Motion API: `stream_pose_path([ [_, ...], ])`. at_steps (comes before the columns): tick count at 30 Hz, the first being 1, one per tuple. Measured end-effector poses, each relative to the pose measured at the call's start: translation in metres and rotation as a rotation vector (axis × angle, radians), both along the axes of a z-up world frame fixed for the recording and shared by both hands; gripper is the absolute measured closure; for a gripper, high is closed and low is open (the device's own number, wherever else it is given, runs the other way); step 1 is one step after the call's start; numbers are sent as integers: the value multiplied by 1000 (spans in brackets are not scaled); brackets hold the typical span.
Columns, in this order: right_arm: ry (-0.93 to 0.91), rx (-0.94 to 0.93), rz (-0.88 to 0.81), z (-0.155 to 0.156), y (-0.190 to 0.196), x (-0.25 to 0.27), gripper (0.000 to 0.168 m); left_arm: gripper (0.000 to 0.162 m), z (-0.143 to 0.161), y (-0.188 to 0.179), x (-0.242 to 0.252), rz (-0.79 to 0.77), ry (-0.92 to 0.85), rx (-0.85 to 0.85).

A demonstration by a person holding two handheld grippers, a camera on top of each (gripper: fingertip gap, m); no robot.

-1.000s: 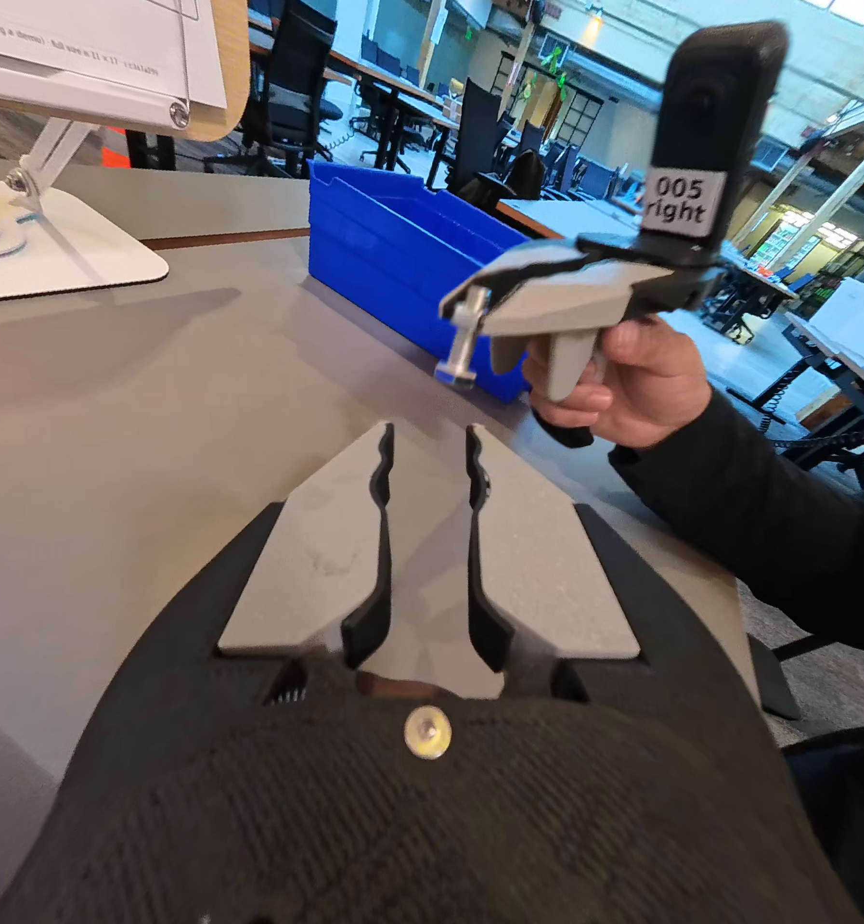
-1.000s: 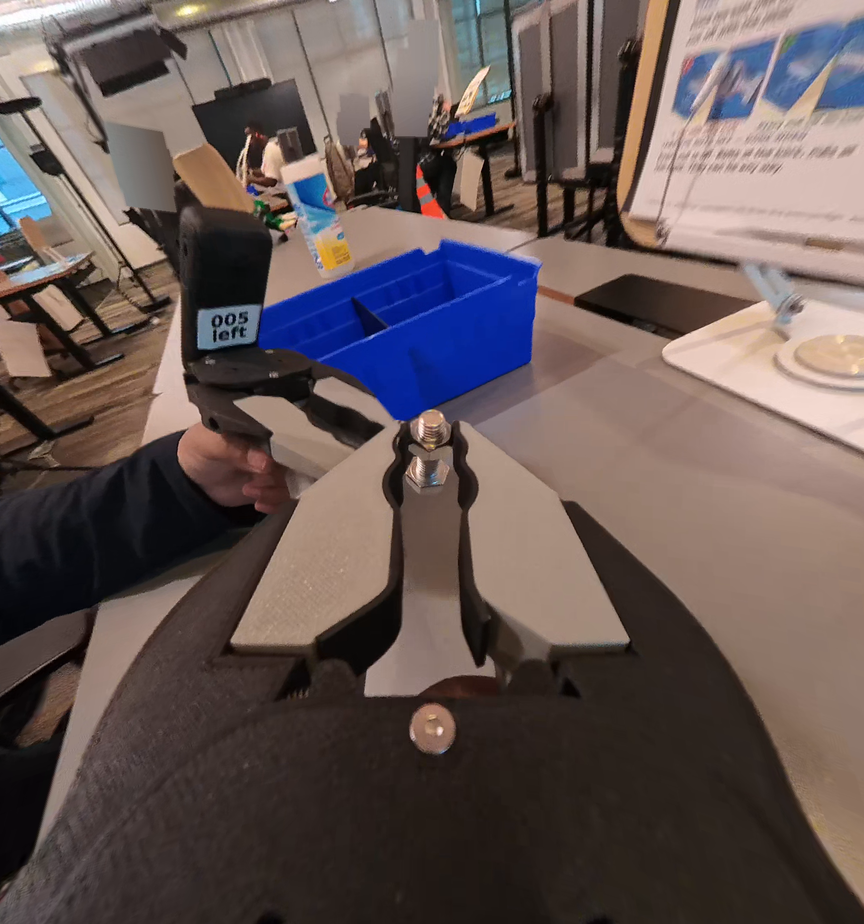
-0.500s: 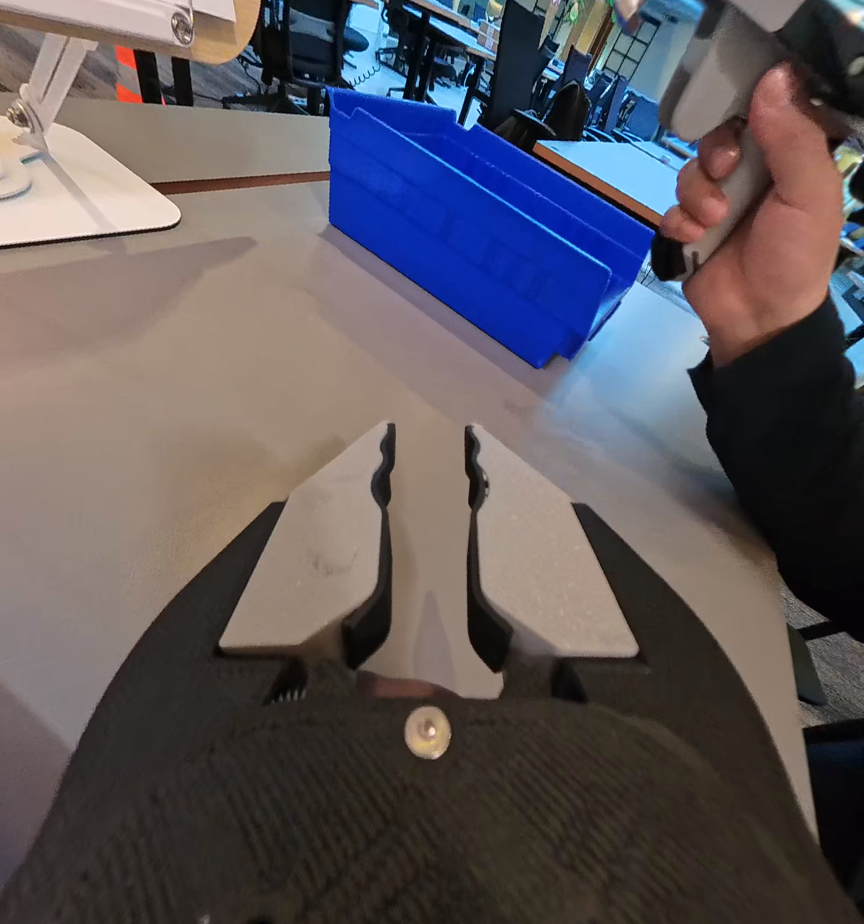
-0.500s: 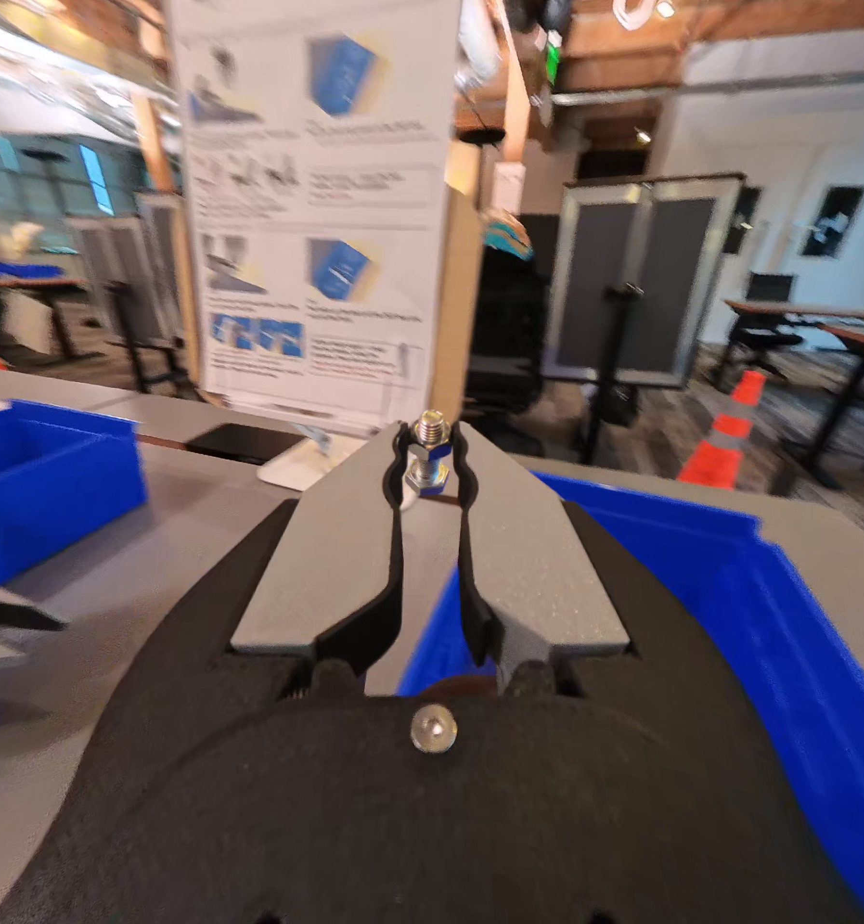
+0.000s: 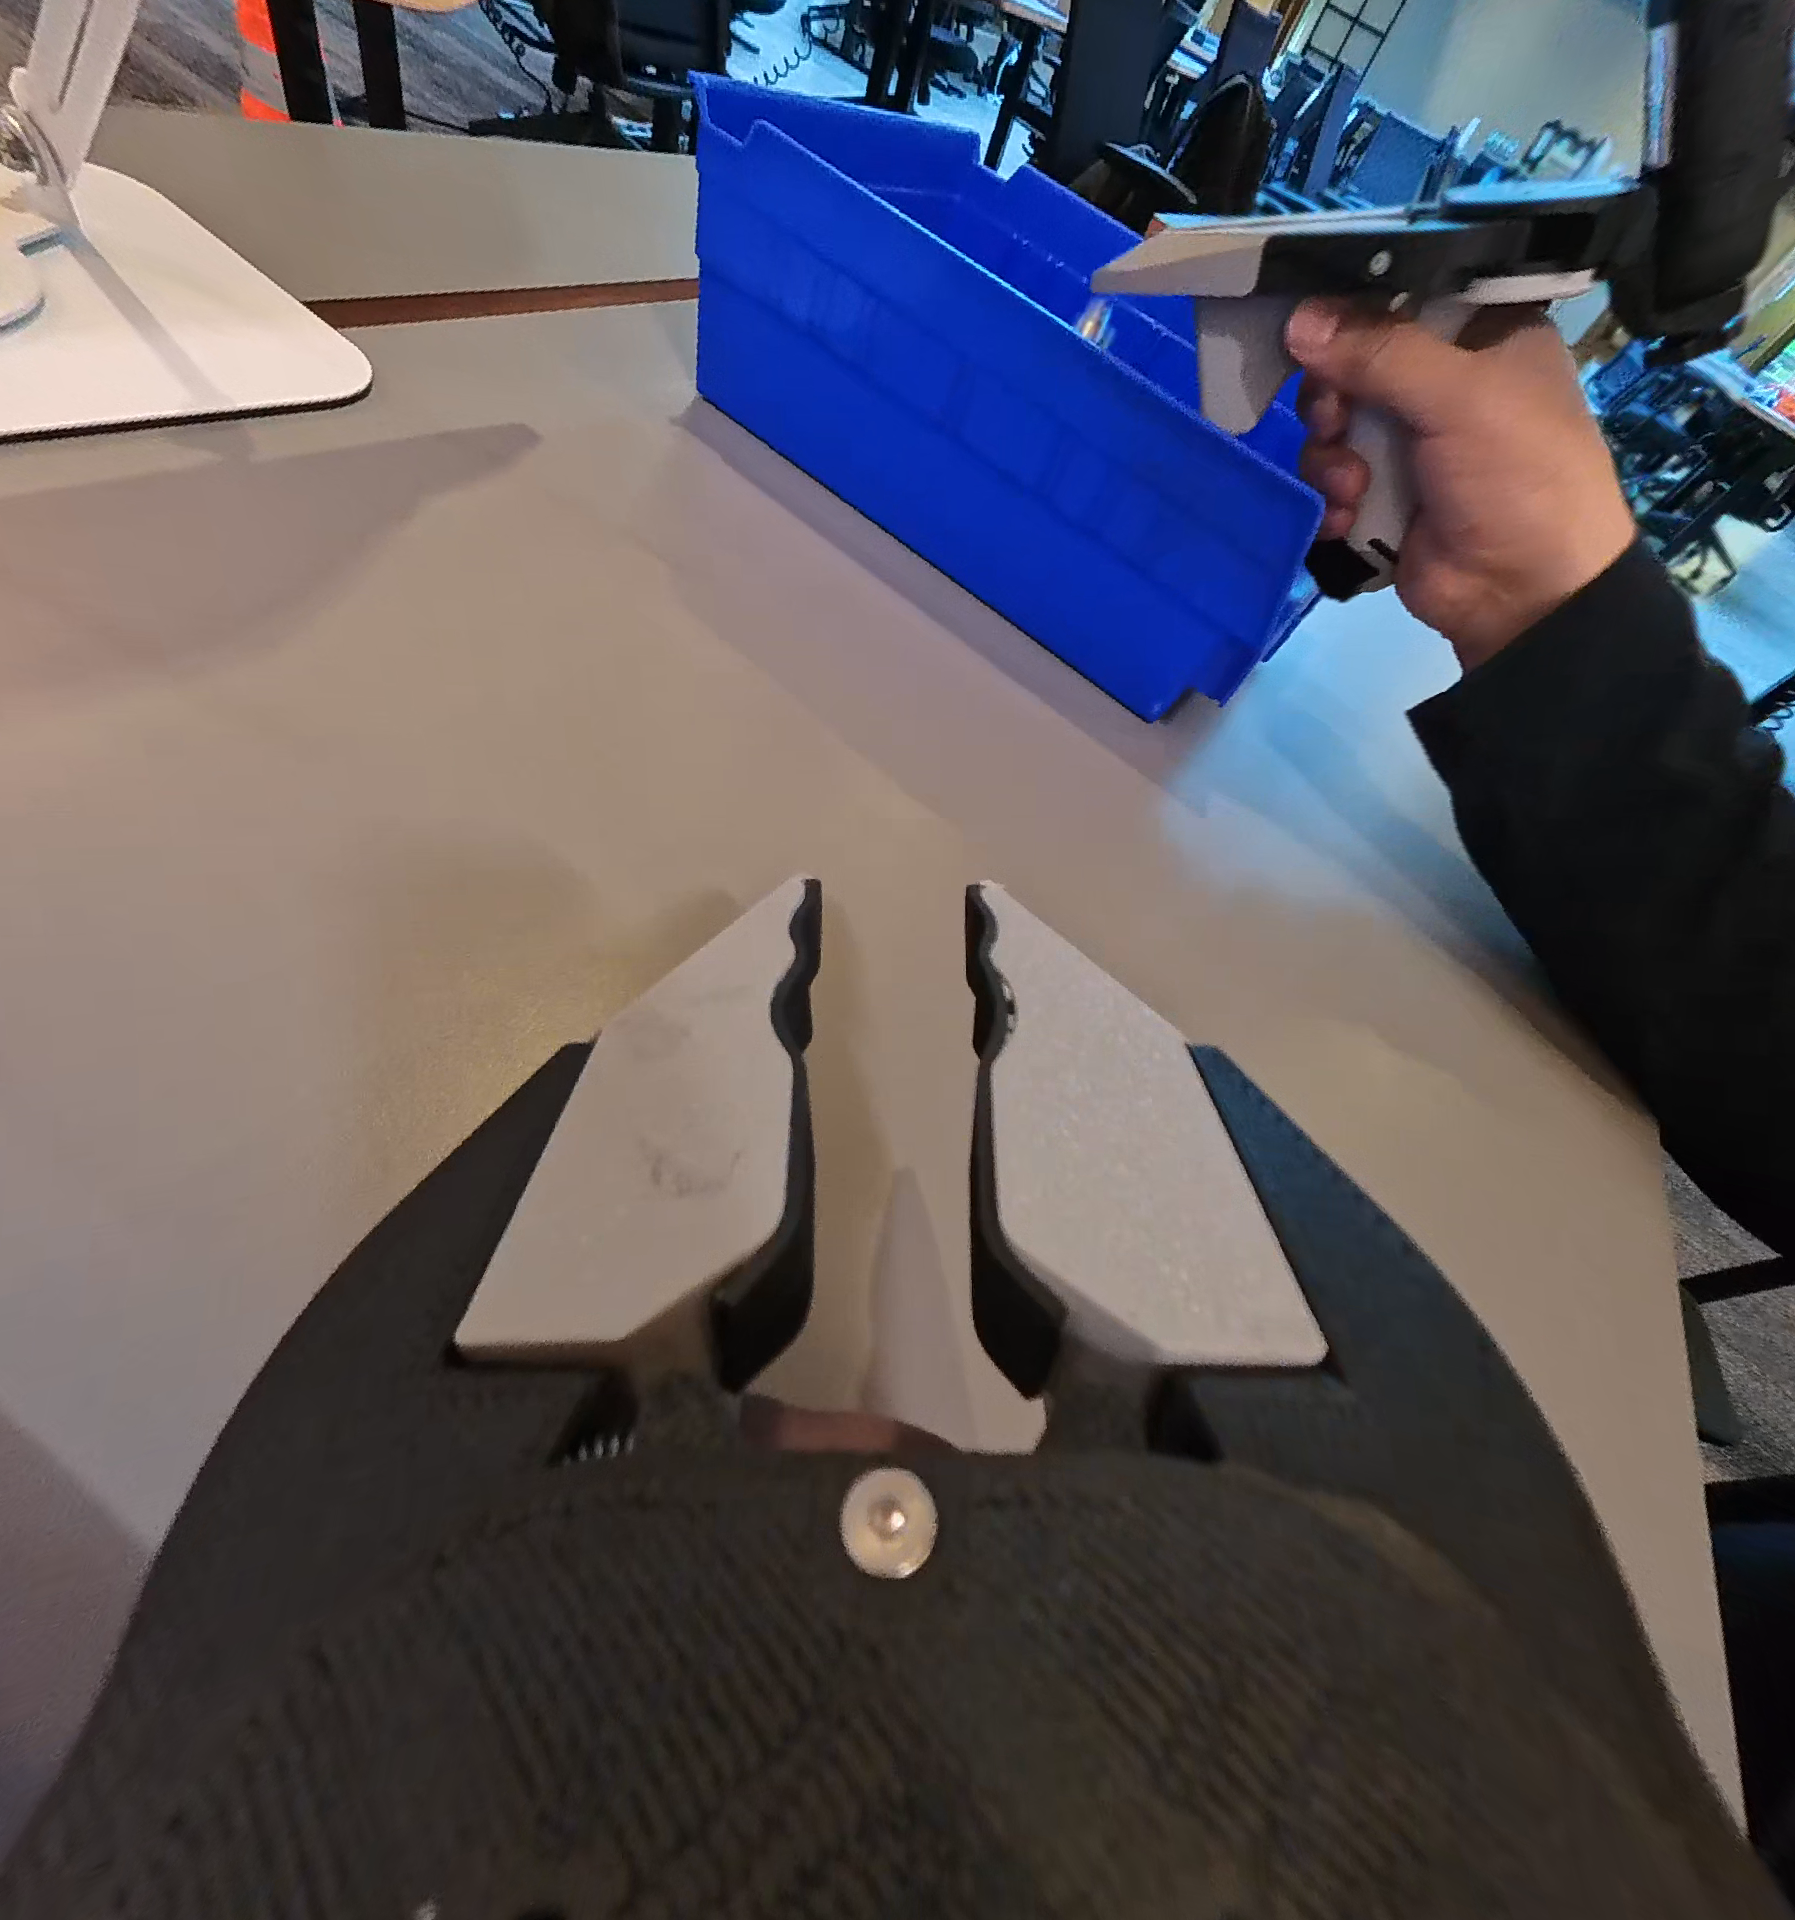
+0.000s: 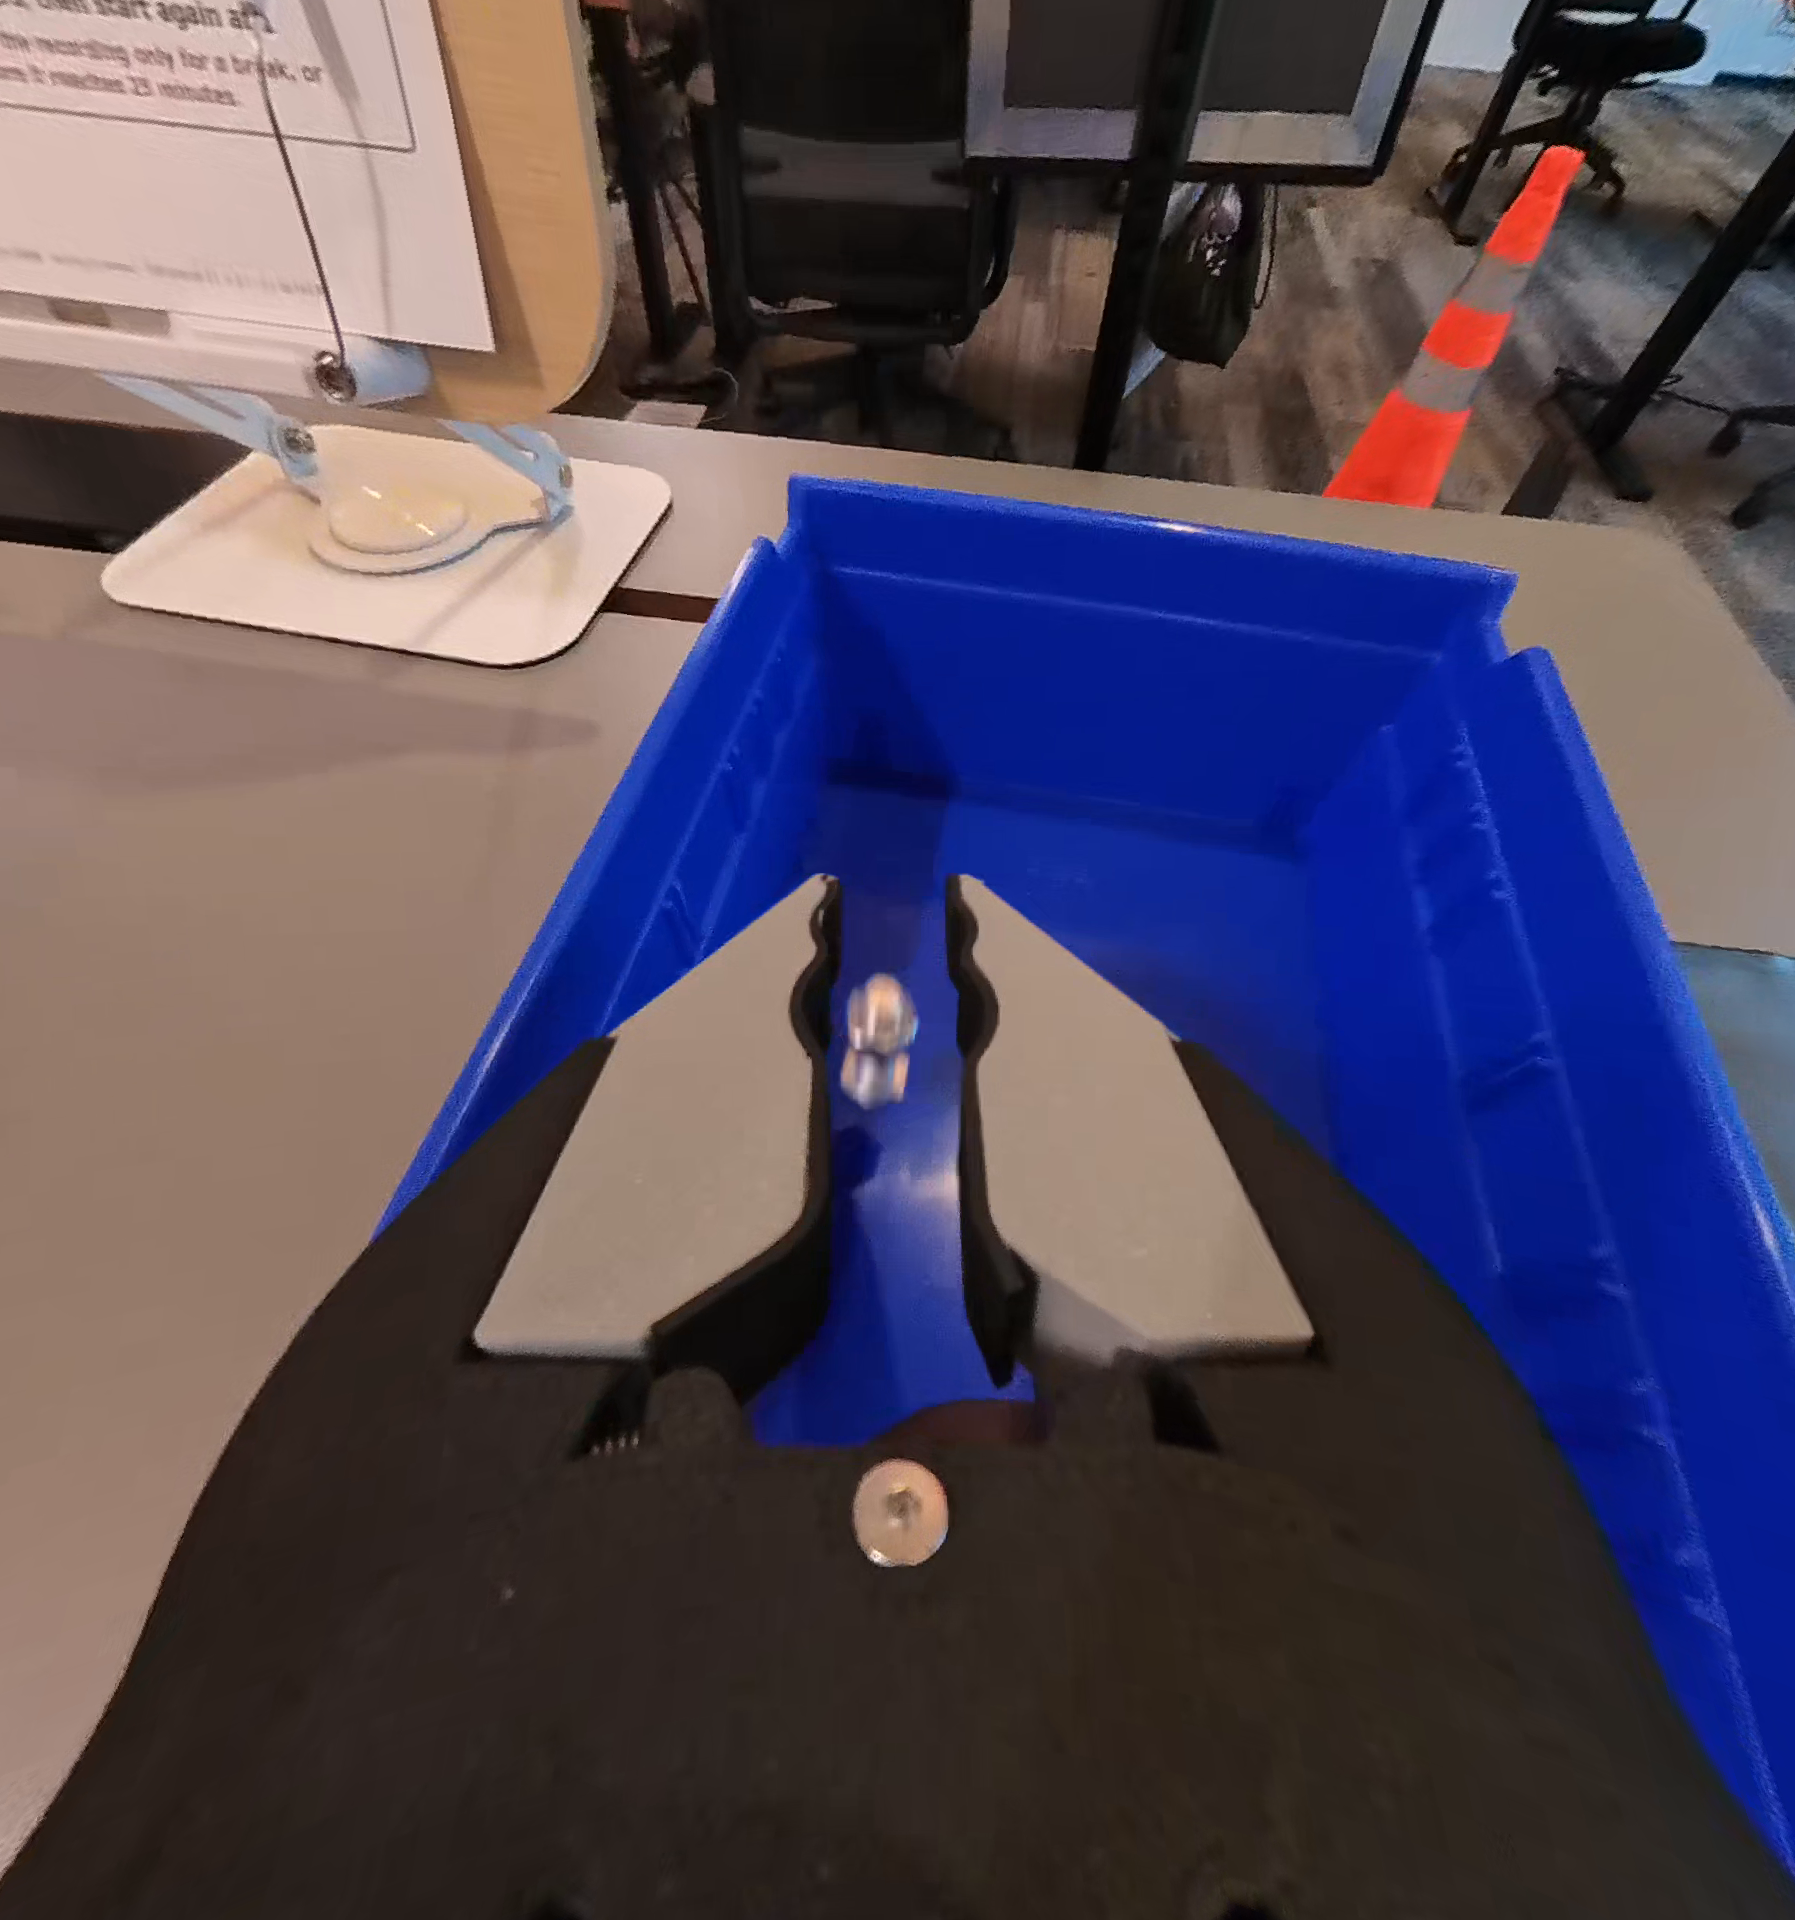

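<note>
your right gripper [image 6: 890, 883] is parted over the blue plastic bin [image 6: 1558, 935], blurred steel bolt [image 6: 877, 1039] loose between its fingers; left gripper [image 5: 891, 894] is parted, empty, over the smooth grey desk [image 5: 353, 779] beside the bin.

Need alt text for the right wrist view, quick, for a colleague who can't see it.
The right gripper, jaws apart, hangs over an open blue bin; a blurred bolt with a nut shows between its fingers. The bin sits on a grey table.

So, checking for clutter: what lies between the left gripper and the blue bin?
Left wrist view: only bare grey table between the left gripper and the blue bin.
</note>
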State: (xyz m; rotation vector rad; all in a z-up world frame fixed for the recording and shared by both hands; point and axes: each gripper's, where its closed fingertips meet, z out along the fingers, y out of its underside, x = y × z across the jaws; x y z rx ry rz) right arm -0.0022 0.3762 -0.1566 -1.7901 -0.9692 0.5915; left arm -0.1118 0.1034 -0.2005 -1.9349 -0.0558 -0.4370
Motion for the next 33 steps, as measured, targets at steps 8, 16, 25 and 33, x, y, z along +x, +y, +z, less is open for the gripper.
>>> stream_pose_path([
  [8, 225, 197, 35, 61, -24, -7, 151, 137, -1, 0, 1, -6, 1, -8],
  [16, 356, 592, 288, 114, -138, -47, 158, 137, -9, 1, 7, -24, 39, -41],
  [25, -17, 363, 547, -6, -207, -123, 142, 135, -5, -4, 18, -46, 33, -61],
  [33, -50, 284, 577, -33, -201, -129, 141, 137, 69, -83, -22, 118, 204, 30],
])
